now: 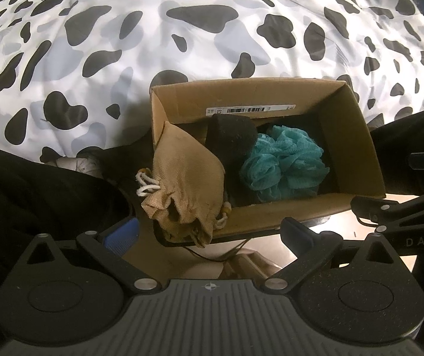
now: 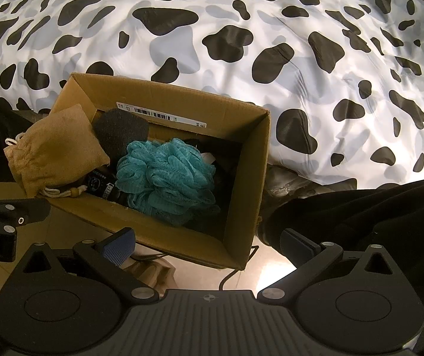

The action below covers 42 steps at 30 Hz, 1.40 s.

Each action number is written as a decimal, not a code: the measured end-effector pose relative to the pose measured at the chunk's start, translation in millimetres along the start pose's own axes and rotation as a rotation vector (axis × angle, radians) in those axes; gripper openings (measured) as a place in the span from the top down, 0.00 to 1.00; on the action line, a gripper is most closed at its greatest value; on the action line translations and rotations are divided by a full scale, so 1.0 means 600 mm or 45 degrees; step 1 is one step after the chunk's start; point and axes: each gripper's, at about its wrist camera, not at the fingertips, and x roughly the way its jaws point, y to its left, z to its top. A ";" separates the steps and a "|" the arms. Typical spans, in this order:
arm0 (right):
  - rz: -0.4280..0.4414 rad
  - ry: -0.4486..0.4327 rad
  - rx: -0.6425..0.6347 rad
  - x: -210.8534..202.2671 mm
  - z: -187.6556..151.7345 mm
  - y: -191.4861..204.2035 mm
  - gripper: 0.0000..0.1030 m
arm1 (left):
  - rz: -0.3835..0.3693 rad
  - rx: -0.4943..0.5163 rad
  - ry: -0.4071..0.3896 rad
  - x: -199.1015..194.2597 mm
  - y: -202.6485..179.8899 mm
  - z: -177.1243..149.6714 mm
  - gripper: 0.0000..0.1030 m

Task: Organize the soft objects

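An open cardboard box sits at the edge of a cow-print bed. Inside lie a teal mesh bath pouf and a black foam piece. A tan drawstring pouch hangs over the box's left corner, half inside. My left gripper is open just below the box's near wall, with the pouch's mouth between and above its fingers, not clamped. My right gripper is open too, in front of the box's near wall, holding nothing.
The cow-print duvet fills the background. A person's dark-clothed legs flank the box. A black cable runs under the box over a pale floor. The right gripper's arm shows at the right of the left wrist view.
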 end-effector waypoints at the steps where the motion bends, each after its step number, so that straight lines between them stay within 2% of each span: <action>1: -0.001 0.000 0.000 0.000 0.000 0.000 0.00 | 0.003 0.000 0.000 0.000 0.000 0.000 0.00; 18: 0.035 0.003 0.024 0.000 -0.001 -0.005 0.00 | 0.010 0.014 -0.018 -0.005 -0.001 -0.003 0.00; 42: 0.079 -0.020 0.085 -0.011 -0.009 -0.027 0.00 | -0.056 -0.063 -0.031 -0.015 0.018 -0.008 0.00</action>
